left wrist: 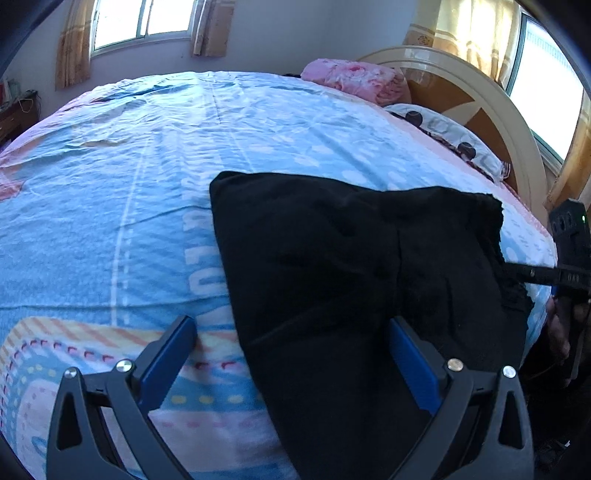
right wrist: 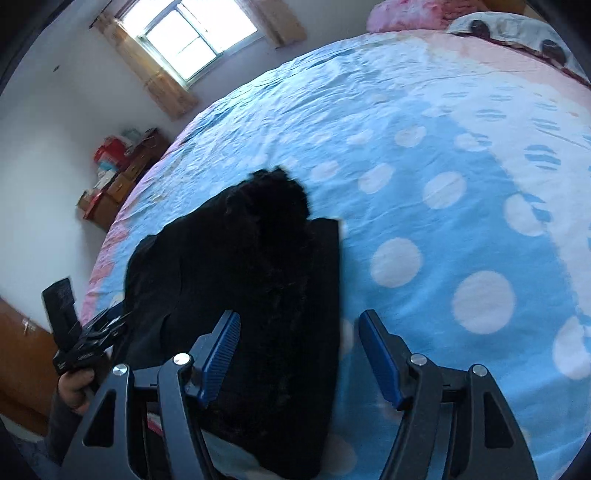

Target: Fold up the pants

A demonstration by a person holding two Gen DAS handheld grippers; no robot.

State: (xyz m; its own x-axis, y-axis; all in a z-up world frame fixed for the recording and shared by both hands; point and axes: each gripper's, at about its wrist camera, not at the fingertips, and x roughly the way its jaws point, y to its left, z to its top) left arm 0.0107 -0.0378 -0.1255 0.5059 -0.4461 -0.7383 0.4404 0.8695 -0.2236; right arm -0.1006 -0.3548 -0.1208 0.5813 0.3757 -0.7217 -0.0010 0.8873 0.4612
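Daylight from blown-out windows [left wrist: 142,20]; fisheye edges warped, perhaps slightly blurred.

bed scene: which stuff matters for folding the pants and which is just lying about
Job things: black pants, left claw, right claw, both open.

Lying about: pink quilt, spotted pillow, boxes on the dresser, curtains.

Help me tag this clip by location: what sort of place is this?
Most likely a home bedroom. The black pants lie on a bed with a blue polka-dot sheet, pillows sit against a curved wooden headboard, and a curtained window is set in the far wall.
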